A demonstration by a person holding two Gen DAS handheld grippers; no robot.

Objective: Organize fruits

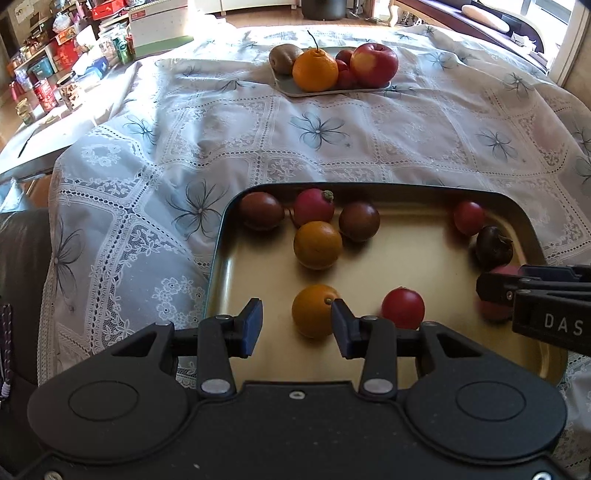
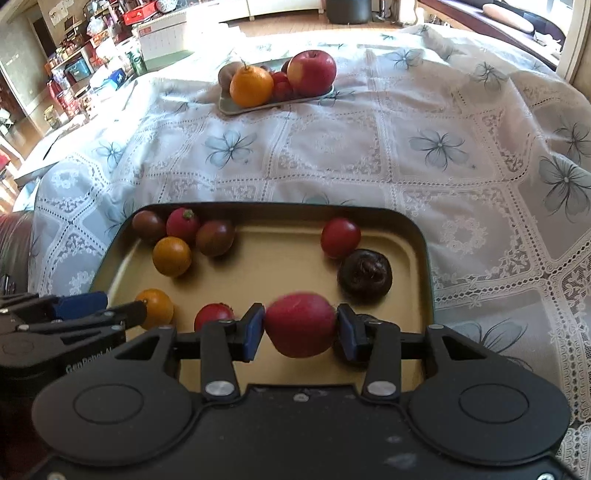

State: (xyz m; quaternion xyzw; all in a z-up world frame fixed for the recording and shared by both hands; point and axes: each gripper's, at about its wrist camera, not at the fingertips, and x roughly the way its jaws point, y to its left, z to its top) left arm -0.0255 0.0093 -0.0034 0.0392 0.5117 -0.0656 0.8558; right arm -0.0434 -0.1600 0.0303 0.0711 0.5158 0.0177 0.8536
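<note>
We see the right gripper [image 2: 300, 326] clamped on a red fruit [image 2: 301, 325] over the gold tray [image 2: 291, 243], while the left gripper [image 1: 297, 323] stands open, an orange [image 1: 312, 312] just behind its right fingertip [image 1: 341, 314], the far plate [image 1: 291, 88] well apart.

Sunlight falls across a white lace tablecloth [image 2: 369, 155] printed with grey-blue flowers, draped over a broad table. Beyond its far edge lies a warm wooden floor [image 2: 280, 27], where a dark round bin [image 1: 323, 9] stands. To the left, shelves [image 1: 40, 70] crowd with red boxes, tins and jars, beside a white slatted cabinet [image 1: 159, 27]. At right, a dark sofa [image 1: 476, 22] with a pale cushion [image 1: 484, 16] sits by a bright window frame [image 1: 574, 40]. A brown leather seat [image 1: 22, 266] edges the near left.
</note>
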